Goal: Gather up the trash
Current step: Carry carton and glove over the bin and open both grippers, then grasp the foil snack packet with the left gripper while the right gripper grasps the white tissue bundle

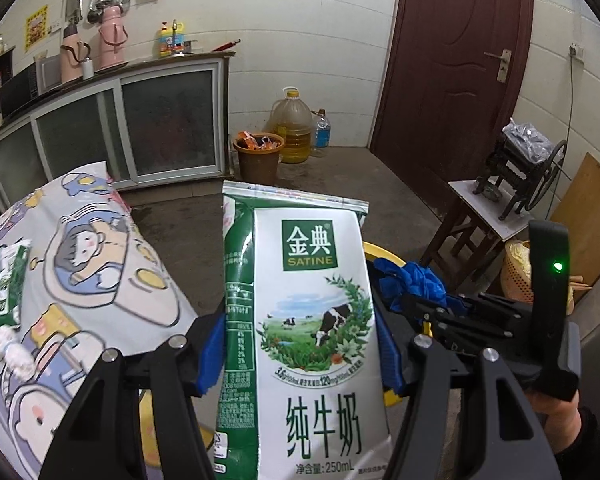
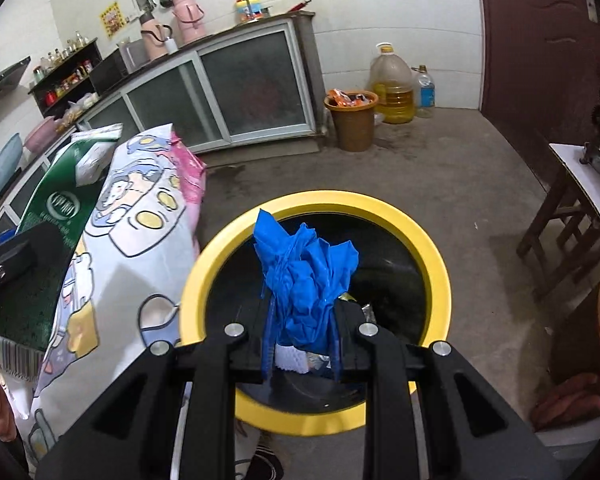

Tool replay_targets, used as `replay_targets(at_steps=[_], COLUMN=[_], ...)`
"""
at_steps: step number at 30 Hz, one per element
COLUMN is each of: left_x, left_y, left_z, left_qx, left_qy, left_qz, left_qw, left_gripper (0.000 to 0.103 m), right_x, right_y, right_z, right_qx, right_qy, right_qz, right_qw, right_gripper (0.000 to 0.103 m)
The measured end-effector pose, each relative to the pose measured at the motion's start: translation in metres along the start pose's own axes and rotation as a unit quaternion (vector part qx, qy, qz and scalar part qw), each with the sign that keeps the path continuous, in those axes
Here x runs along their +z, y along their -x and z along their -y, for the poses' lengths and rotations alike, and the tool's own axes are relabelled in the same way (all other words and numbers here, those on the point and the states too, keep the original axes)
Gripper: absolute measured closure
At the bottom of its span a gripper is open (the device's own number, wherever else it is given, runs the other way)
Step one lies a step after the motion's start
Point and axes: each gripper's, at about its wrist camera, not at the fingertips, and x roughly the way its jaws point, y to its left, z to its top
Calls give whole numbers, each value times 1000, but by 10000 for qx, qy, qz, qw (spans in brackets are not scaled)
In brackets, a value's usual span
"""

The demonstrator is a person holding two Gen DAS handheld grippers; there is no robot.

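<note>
My left gripper is shut on a white and green milk carton, held upright beside the table edge; the carton also shows in the right wrist view. My right gripper is shut on a crumpled blue plastic bag, held over the mouth of a yellow-rimmed black bin. In the left wrist view the blue bag and the right gripper sit to the right of the carton, over the bin's yellow rim.
A table with a cartoon-print cloth stands at left, holding a second small milk carton and white tissue. A brown bin, oil jug, stool and door lie beyond.
</note>
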Motion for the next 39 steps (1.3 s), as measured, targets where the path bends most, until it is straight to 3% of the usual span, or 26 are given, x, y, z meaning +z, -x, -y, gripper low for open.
replay_targets(at_steps=[7, 9, 12, 14, 18, 24, 30, 34, 39], left_x=[5, 7, 11, 12, 9, -2, -22, -49, -91], left_y=[-39, -44, -52, -57, -56, -8, 60, 115, 171], left_z=[7, 7, 3, 1, -13, -41, -82, -126, -189], left_qx=[-34, -64, -116, -60, -51, -114, 8, 383, 1331], left_qy=[-14, -20, 17, 34, 260, 468, 659, 721, 956], left_qz=[-262, -227, -210, -212, -246, 108, 628, 1054, 1185], left_qw=[9996, 9997, 9997, 9998, 9993, 9988, 9958, 9911, 9793], left_gripper=[44, 43, 19, 13, 13, 13, 13, 9, 8], right_x=[11, 13, 15, 15, 8, -7, -14, -11, -9], right_y=[-8, -9, -7, -6, 5, 38, 71, 80, 70], right_z=[7, 9, 16, 22, 35, 32, -18, -64, -147], right_qx=[-149, -213, -391, -503, -493, -303, 108, 495, 1126], right_qy=[-129, -150, -246, -309, -565, -648, -51, 463, 1353], right_qz=[-43, -41, -4, -54, -66, 232, 766, 1001, 956], right_qw=[9998, 9997, 9989, 9982, 9972, 9972, 9970, 9927, 9797], right_gripper=[79, 71, 45, 45, 45, 45, 45, 45, 44])
